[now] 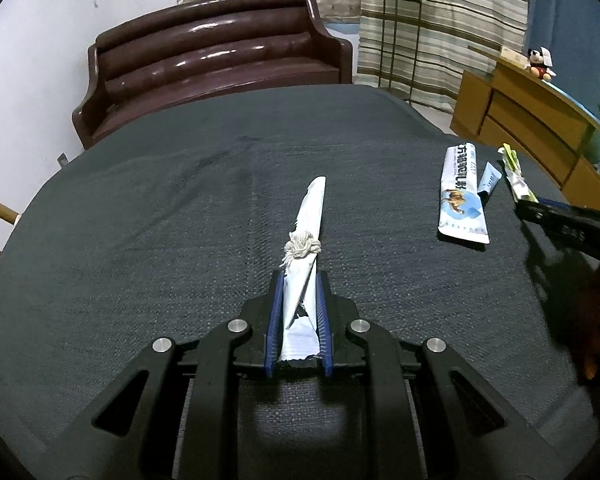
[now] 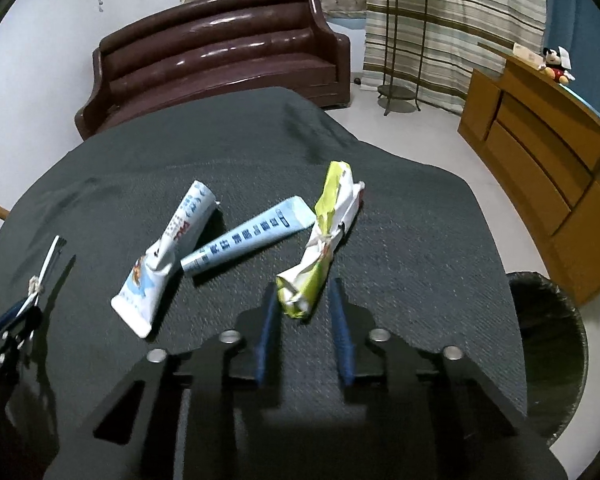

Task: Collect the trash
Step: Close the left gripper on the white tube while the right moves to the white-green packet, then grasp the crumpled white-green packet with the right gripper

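My left gripper (image 1: 300, 280) is shut on a long white wrapper (image 1: 310, 212) with a knot of pale string around its middle; the wrapper sticks out forward over the dark tablecloth (image 1: 140, 220). In the right wrist view the same gripper (image 2: 22, 312) and white wrapper (image 2: 46, 272) show at the far left. My right gripper (image 2: 303, 300) stands open around the near end of a crumpled yellow-green wrapper (image 2: 324, 236). The left pad is against it and a gap shows on the right side. The pads look blurred. This wrapper (image 1: 514, 172) juts from the right gripper's tip (image 1: 520, 206).
A white-and-blue sachet (image 2: 168, 248) and a light blue sachet (image 2: 248, 236) lie crossed on the cloth, left of the green wrapper. A bin lined with a black bag (image 2: 548, 340) stands off the table's right edge. Beyond are a brown sofa (image 2: 220, 48) and a wooden cabinet (image 2: 540, 160).
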